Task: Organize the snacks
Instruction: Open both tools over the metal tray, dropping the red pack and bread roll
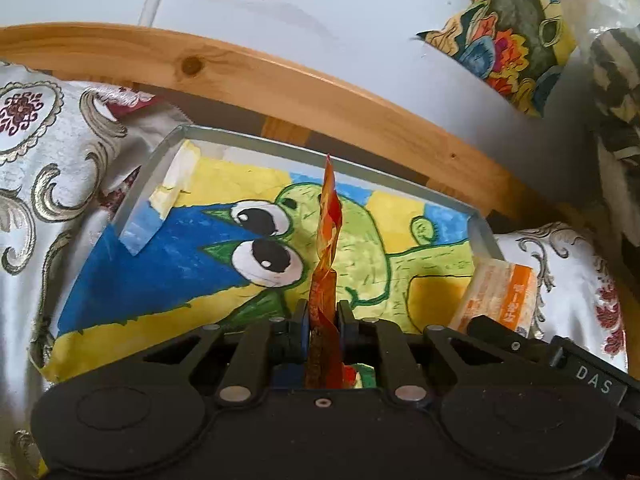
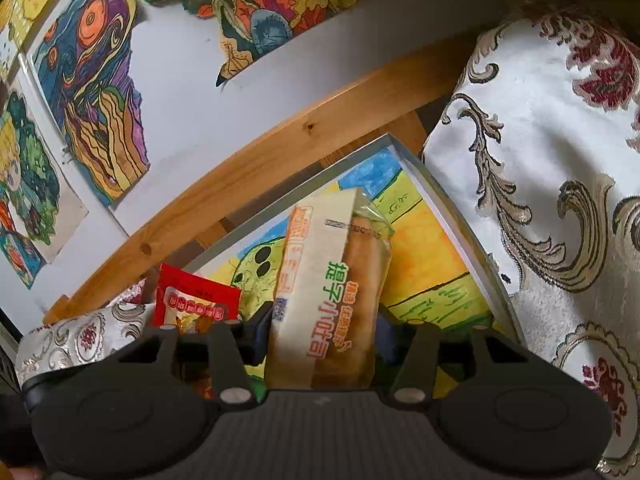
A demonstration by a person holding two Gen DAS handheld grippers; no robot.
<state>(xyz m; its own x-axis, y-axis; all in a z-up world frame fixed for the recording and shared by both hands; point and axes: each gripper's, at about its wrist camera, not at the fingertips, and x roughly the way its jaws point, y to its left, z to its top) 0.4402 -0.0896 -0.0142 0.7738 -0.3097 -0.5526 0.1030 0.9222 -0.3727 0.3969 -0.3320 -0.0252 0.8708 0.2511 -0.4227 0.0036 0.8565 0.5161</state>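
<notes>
The left claw is pinching a thin red-orange packet edge-on, its jaws nearly together, holding it just above the tray that is lying on the patterned cloth. The right claw is gripping a wrapped bread roll at a medium width, over the tray's right side. In the right wrist view, the red packet is sitting just left of the bread.

The risk, as I judge it, is in the grips — the packet is twisting and floppy, so it could be slipping out or landing on its edge and tipping over the tray's low rim. The bread is soft; squeezing harder could be crushing it. With both claws crowding the same tray, they could be knocking each other or nudging the tray across the cloth.
</notes>
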